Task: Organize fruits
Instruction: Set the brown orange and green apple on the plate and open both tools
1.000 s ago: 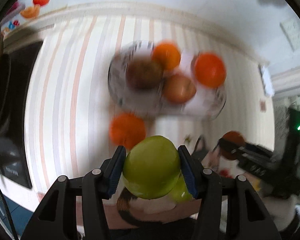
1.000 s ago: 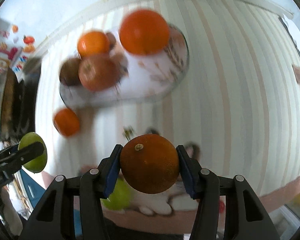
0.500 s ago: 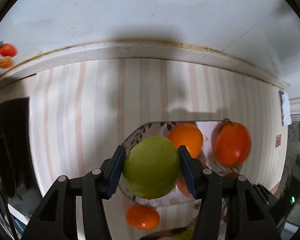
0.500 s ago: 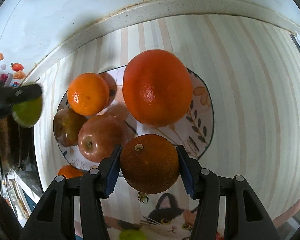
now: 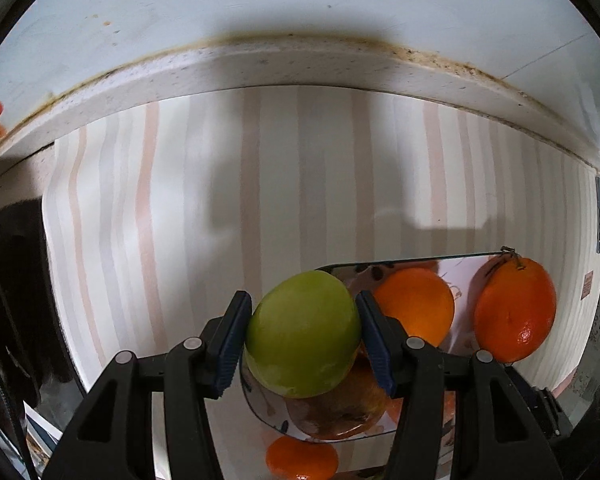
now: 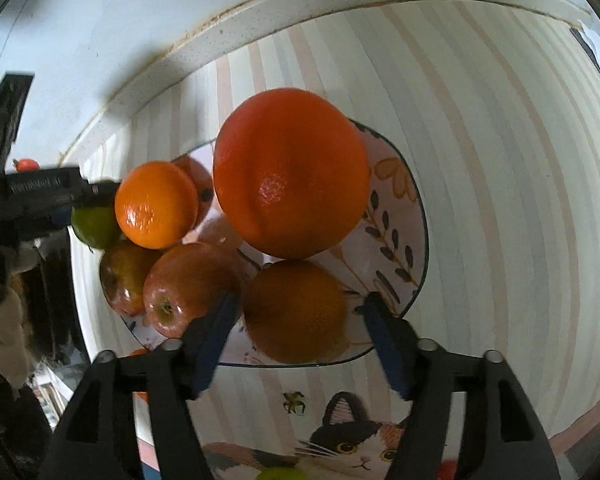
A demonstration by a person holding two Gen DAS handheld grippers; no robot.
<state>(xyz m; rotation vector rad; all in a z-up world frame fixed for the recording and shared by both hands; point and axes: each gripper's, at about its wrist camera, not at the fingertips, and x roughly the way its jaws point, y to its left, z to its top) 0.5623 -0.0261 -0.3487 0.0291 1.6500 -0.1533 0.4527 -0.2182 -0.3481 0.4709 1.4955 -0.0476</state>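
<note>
My left gripper [image 5: 303,338] is shut on a green apple [image 5: 303,334] and holds it over the left edge of the flowered plate [image 5: 260,408]. It also shows in the right wrist view [image 6: 94,226]. My right gripper [image 6: 298,312] is open, its jaws either side of a dull orange [image 6: 296,312] that rests on the plate [image 6: 400,248] near its front rim. On the plate lie a big orange [image 6: 290,184], a smaller orange [image 6: 156,204] and two red apples [image 6: 184,288].
The plate stands on a striped cloth [image 6: 500,160] against a white wall ledge [image 5: 300,68]. One small orange [image 5: 300,458] lies on the cloth beside the plate. A cat picture [image 6: 360,440] marks the cloth's near edge. A dark stove [image 5: 8,300] is to the left.
My right gripper has opened and let the dull orange down onto the plate. My left gripper has carried the green apple lower and closer to the plate's left edge.
</note>
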